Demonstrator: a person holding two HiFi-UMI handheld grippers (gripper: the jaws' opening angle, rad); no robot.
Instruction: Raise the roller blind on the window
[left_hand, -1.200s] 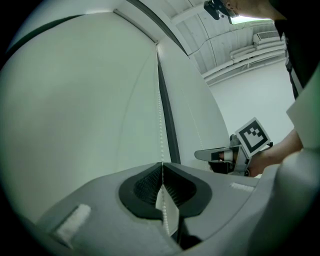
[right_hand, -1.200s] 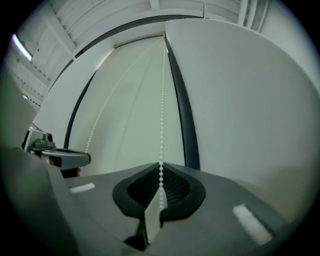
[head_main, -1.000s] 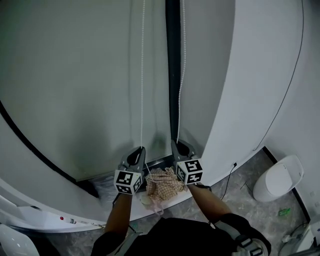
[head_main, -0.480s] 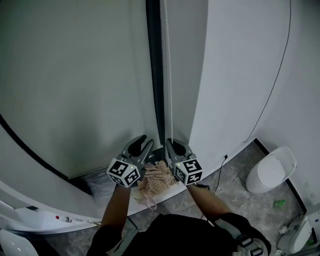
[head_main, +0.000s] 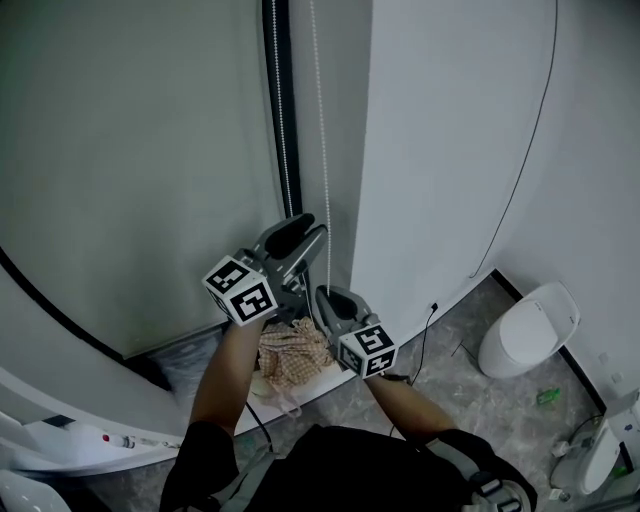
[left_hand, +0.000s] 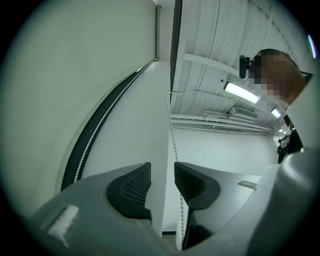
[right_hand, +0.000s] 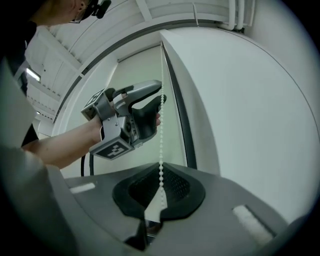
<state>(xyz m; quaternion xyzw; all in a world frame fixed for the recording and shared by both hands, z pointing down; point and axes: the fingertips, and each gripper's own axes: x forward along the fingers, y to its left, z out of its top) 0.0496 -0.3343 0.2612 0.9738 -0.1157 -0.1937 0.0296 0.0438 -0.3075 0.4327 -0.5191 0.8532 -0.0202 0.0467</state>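
Head view looks down on a bead chain (head_main: 320, 150) hanging beside a dark frame strip (head_main: 284, 150). The grey blind (head_main: 130, 150) fills the area left of the strip, and a white wall (head_main: 440, 130) stands to its right.

The right gripper (head_main: 328, 296) is clenched on the chain low down, and its own view shows the beads running into the closed pads. The left gripper (head_main: 312, 228) sits higher on the same chain, tilted upward. Its jaws are released and have just been opening. In the left gripper view the chain hangs in the gap close to the right-hand pad, with neither pad pressing on it, and the wall's corner edge lies just behind.

A second strand (head_main: 277, 90) runs up along the dark strip. Below the grippers a checked cloth (head_main: 290, 360) lies on a white ledge (head_main: 40, 395). A thin black cable (head_main: 530, 150) trails down the wall. A white bin (head_main: 525, 335) stands on the grey floor (head_main: 470, 400), well apart from the chain.
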